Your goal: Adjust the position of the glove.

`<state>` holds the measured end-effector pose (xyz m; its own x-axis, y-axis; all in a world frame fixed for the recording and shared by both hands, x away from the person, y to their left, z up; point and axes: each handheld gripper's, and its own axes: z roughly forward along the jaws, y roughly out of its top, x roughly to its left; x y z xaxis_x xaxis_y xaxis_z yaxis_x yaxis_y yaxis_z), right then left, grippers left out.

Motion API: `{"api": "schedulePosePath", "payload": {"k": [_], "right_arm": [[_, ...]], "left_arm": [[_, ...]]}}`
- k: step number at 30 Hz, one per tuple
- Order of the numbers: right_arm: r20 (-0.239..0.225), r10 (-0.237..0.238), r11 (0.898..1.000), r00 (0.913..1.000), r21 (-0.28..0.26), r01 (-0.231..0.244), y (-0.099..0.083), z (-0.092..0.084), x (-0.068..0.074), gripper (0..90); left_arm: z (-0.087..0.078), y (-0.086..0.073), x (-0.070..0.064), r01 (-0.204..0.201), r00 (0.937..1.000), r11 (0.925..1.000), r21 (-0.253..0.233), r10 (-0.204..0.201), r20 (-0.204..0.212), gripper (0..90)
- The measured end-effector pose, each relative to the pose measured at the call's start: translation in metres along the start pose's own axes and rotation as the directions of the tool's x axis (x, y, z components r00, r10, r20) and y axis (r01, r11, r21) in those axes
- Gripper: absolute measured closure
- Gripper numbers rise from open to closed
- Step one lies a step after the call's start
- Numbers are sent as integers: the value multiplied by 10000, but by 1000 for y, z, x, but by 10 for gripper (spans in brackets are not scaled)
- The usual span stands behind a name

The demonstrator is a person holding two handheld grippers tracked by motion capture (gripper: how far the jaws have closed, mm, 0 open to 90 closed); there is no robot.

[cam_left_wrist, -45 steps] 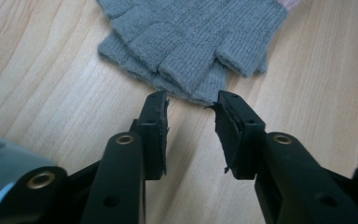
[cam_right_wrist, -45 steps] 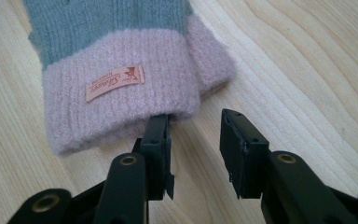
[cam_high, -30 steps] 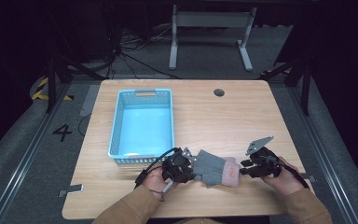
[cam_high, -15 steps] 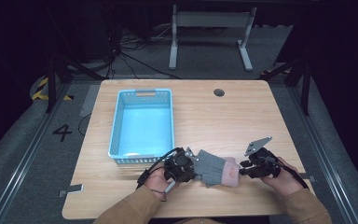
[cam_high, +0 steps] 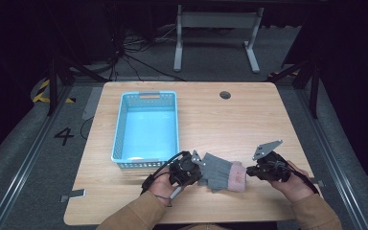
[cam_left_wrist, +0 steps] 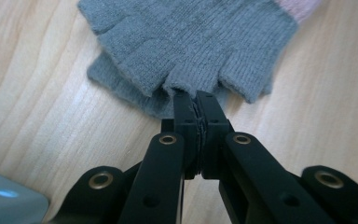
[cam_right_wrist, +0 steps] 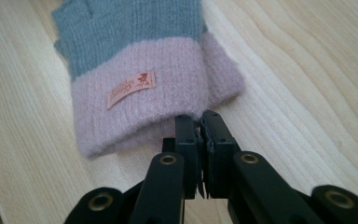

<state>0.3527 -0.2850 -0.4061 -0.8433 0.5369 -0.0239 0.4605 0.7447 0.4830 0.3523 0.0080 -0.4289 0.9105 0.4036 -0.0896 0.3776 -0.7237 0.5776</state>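
The left gripper (cam_high: 196,168) and right gripper (cam_high: 250,171) lie level, facing each other across the glove (cam_high: 220,172), jaws just closed on its ends.

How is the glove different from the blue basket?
The glove is soft grey knit with a pink cuff; the basket is stiff light-blue plastic with holes in its walls. The glove lies flat and is pinched at both ends, by the left gripper and the right gripper; the basket stands free with nothing in it. Both rest on the wooden table.
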Motion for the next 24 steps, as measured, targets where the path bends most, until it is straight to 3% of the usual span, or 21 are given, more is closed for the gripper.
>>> {"api": "schedulePosePath", "payload": {"k": [5,12,22,24], "right_arm": [[135,145,9984,9998,-549,-137,4,-12,-2,865],[385,309,9972,9988,-696,-281,12,-12,-8,866],[483,440,9978,9979,-512,-415,16,2,-15,870],[795,503,9981,9956,-404,-472,14,7,-16,887]], "left_arm": [[-8,-2,-5,-80,10000,9996,-275,80,16,890],[-13,-5,-10,-54,9995,9993,-370,66,302,889],[0,-5,-11,-62,9967,9996,271,39,814,886],[3,-5,-10,-14,9964,9993,372,-18,846,885]]}}
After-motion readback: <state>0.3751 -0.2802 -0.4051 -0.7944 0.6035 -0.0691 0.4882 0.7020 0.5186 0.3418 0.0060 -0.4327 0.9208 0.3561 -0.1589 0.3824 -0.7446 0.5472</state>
